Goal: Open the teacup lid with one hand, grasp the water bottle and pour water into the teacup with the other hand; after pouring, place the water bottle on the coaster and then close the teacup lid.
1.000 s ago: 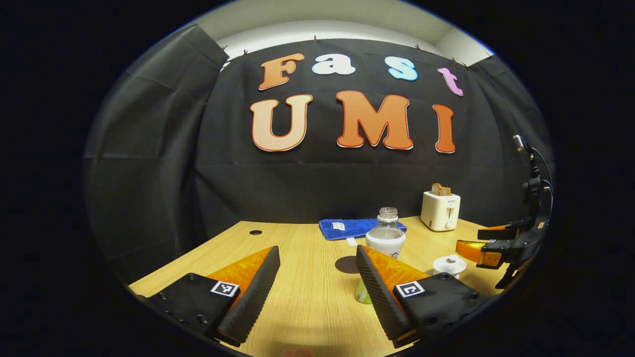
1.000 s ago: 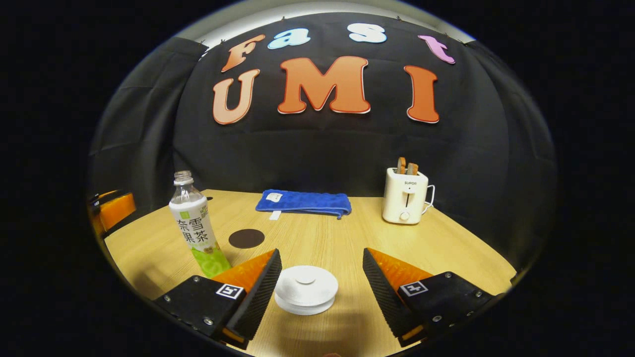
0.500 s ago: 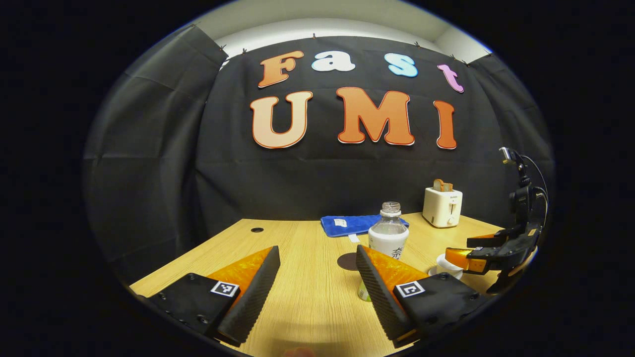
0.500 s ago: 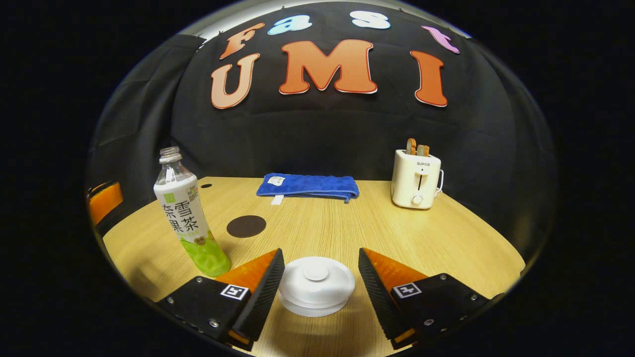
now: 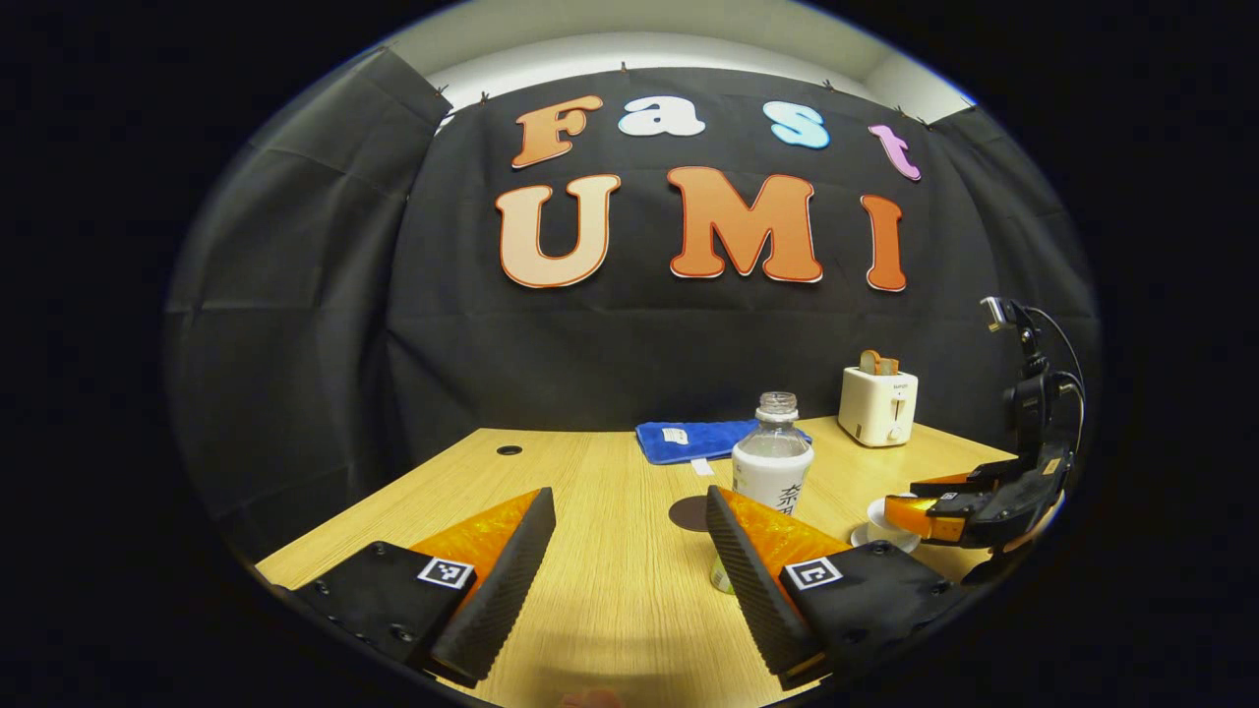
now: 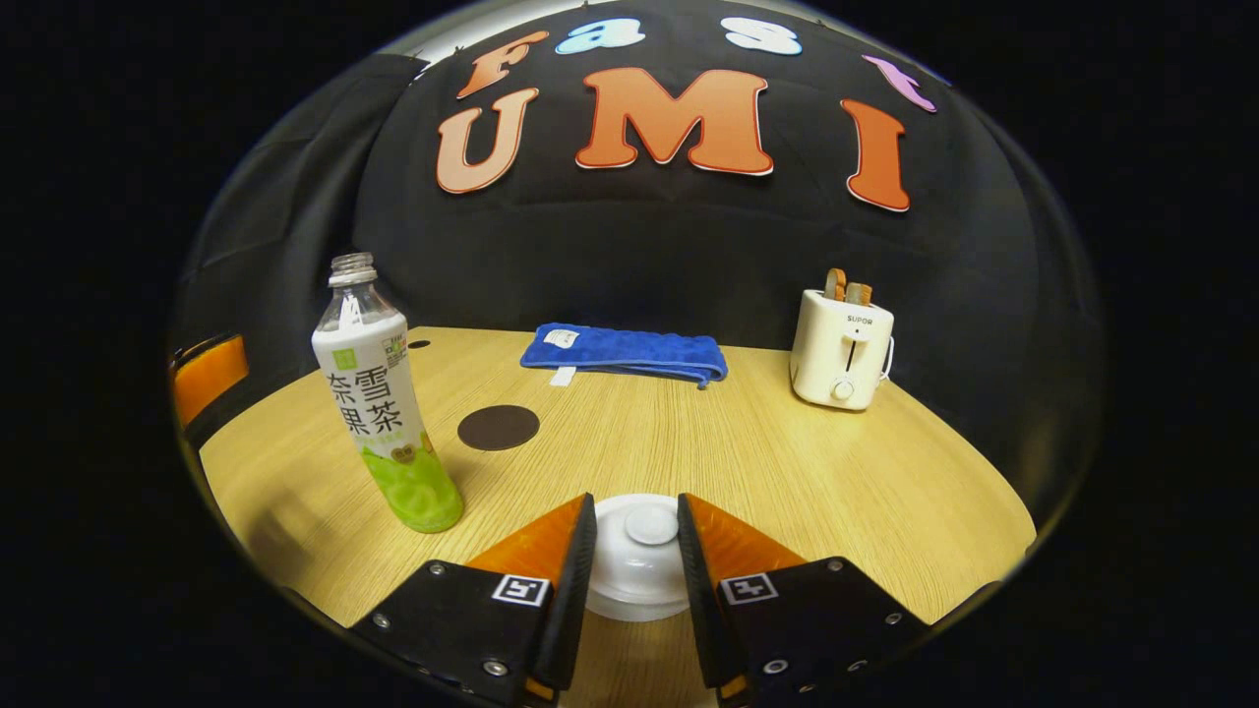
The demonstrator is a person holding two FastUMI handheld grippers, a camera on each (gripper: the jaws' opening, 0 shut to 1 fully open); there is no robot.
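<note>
Right gripper (image 6: 636,536) is sitting low over the table (image 6: 787,472), near its front edge, its 2 fingers (image 6: 575,575) drawn in on either side of the white lid (image 6: 639,551). Both appear to be pressing the lid's rim, though the contact line is partly hidden by the fingers themselves. The lid's knob (image 6: 650,524) is showing between the fingertips. The lid is sitting on the cup (image 5: 890,521), as seen from the left gripper view, where the right gripper (image 5: 910,506) is closing around it at the table's right edge.

Left gripper (image 5: 629,536) is hanging over the front left part of the table (image 5: 610,580) with its fingers (image 5: 497,580) spread wide and gripping nothing.

Bottle (image 6: 384,403) is standing upright and uncapped toward the left edge, well apart from the lid. In the left gripper view the bottle (image 5: 772,467) is standing just behind that gripper's right finger, outside the gap.

Coaster (image 6: 499,428), a dark round disc, is lying bare between the bottle and the blue cloth (image 6: 625,352). The cloth is lying folded along the back edge. Toaster (image 6: 842,344) with 2 slices in it is standing at the back right corner.
</note>
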